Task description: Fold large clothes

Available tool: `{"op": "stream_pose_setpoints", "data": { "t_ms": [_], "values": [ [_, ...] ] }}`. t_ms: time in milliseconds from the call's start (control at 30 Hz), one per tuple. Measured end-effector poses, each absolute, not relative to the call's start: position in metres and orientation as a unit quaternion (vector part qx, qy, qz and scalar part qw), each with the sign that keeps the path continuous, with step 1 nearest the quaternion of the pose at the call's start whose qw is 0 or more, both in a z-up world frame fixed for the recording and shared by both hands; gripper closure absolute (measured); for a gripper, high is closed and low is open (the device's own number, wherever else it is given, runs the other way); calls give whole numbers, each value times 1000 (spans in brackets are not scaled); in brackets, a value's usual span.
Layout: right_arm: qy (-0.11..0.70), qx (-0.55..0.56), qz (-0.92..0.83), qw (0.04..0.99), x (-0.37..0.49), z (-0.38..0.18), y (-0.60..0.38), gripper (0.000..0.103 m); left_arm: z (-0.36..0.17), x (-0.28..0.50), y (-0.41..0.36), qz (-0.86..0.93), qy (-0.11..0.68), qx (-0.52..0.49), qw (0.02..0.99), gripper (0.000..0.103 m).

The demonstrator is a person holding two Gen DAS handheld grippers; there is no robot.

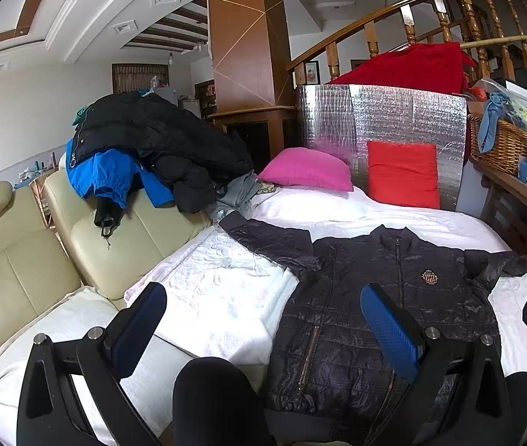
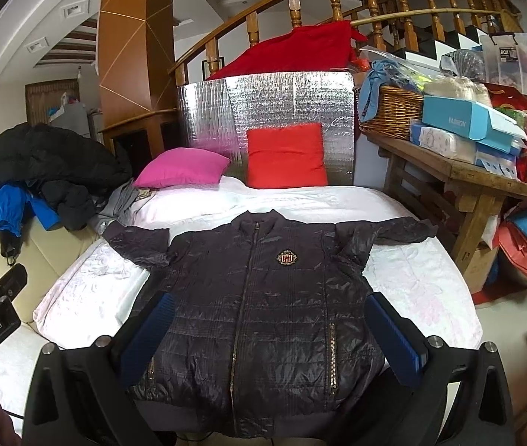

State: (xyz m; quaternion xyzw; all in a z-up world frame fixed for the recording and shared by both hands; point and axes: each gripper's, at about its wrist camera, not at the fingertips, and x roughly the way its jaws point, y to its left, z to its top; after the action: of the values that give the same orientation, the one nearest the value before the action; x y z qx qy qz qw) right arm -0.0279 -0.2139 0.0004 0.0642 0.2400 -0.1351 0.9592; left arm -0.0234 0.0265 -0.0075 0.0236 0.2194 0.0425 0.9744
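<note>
Dark quilted jacket (image 2: 263, 297) spread front-up and zipped on the white bed cover (image 2: 423, 278), sleeves thrown out to each side, presumably so the folds can start clean. Left gripper (image 1: 263, 319) and right gripper (image 2: 270, 334) hovering above the hem, fingers wide, holding nothing. Heap of coats (image 1: 151, 141) waiting on the cream sofa (image 1: 14, 260) just beside.

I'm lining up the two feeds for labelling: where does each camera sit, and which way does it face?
Left wrist: on the left gripper, low at the bed's near edge, facing the jacket's left half, the sofa and the clothes pile; its open blue fingers, a dark knee and the other gripper's edge show.
Right wrist: on the right gripper, centred over the jacket, facing the cushions and the cluttered table; its open fingers show.
Shared: jacket, pink cushion, red cushion.
</note>
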Motion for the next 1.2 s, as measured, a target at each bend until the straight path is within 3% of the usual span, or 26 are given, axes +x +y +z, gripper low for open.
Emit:
{"op": "stream_pose_setpoints", "data": {
  "t_ms": [867,1067,1200],
  "values": [
    [264,82,-144,950,3,-11,-235,0,-18,13,18,48,235,36,970,0],
    [277,115,-147,942,34,-24,-275,0,-36,80,5,11,291,31,956,0],
    [273,186,-155,931,61,-42,-346,0,-74,167,-12,13,355,25,935,0]
  ]
}}
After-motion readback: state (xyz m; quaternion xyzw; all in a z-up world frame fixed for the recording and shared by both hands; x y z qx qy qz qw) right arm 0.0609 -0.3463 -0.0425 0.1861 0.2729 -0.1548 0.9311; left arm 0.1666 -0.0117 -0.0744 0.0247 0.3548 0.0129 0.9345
